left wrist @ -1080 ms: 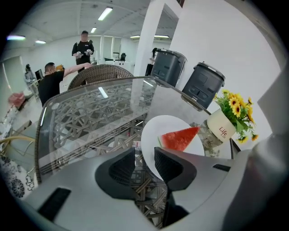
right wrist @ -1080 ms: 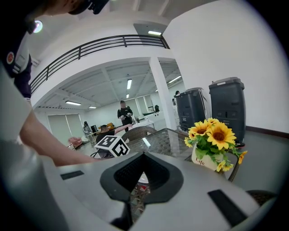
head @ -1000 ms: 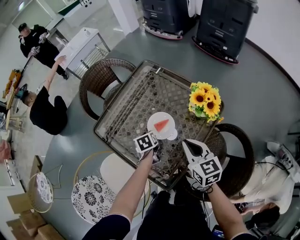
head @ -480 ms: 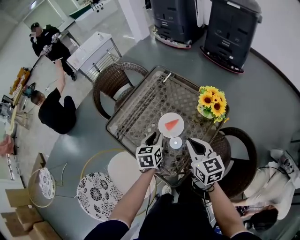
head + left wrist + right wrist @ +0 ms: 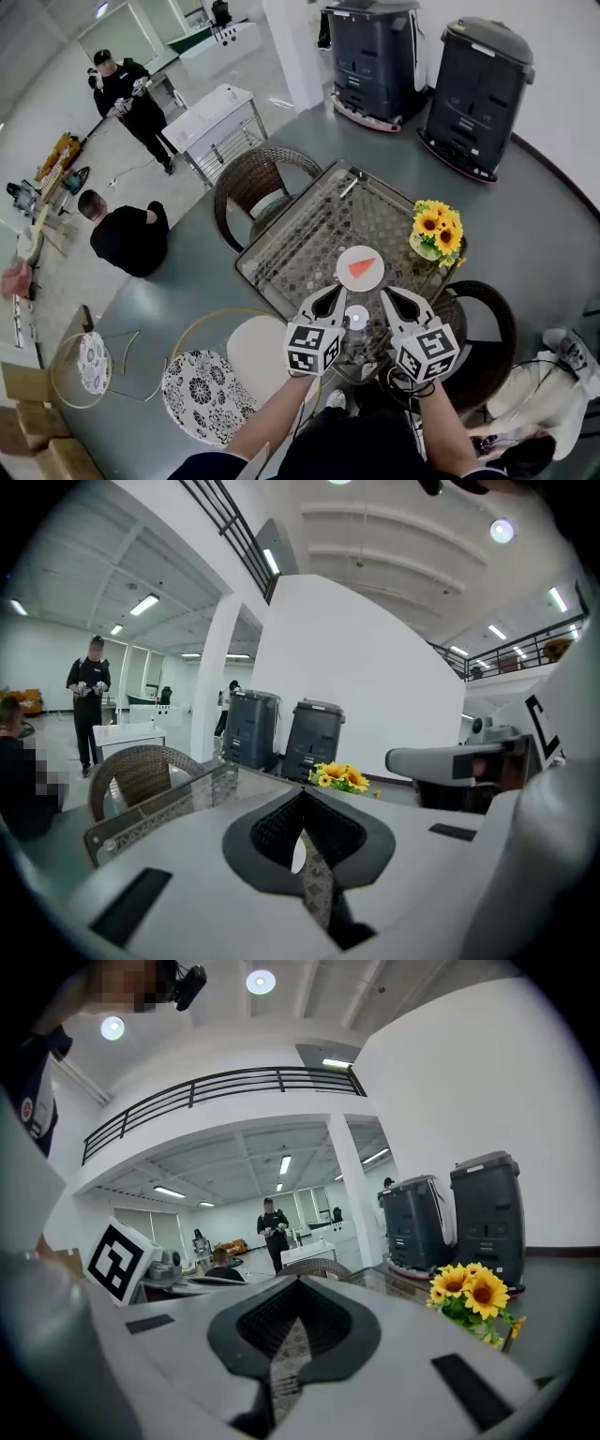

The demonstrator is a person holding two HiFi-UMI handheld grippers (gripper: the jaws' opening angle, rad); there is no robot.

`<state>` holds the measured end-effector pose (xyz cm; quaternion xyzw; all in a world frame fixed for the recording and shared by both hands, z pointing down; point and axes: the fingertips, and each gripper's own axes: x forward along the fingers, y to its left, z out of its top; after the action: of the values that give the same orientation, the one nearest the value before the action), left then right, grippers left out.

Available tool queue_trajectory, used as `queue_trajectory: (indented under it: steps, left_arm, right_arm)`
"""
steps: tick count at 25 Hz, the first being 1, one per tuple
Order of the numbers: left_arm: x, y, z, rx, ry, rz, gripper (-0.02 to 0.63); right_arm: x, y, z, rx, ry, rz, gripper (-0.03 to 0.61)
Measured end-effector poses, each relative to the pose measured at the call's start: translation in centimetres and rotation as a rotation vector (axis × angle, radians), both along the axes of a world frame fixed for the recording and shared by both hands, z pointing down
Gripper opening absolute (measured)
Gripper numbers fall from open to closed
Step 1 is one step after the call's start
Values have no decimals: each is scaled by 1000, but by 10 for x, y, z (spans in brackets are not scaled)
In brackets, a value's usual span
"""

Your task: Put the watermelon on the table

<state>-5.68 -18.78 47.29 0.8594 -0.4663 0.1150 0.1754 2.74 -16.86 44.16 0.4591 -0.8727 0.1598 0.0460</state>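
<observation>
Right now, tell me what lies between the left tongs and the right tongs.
A small round white object on the glass table, seen between them in the head view.

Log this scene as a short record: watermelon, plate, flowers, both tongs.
watermelon slice: lies on the white plate, clear of both tongs
white plate: on the glass-topped table
sunflowers: at the table's right corner
left tongs: shut, empty, near the table's front edge
right tongs: shut, empty, beside the left tongs
</observation>
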Motion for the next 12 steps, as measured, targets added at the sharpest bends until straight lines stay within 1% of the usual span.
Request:
queue_trajectory:
  steps: [3,5,9,12]
  left_arm:
    - [4,12,-24,28,50,28,5]
    - [8,18,-38,47,69,58,5]
    - [15,31,-63,90,71,120,5]
    - [14,33,-81,122,76,143,5]
  right_arm:
    - [-9,2,-11,25,7,-23,3]
    - [-13,3,-20,46,14,-38,3]
    - [-20,5,-37,78,26,-61,3]
    - [-27,6,-50,98,32,-79,3]
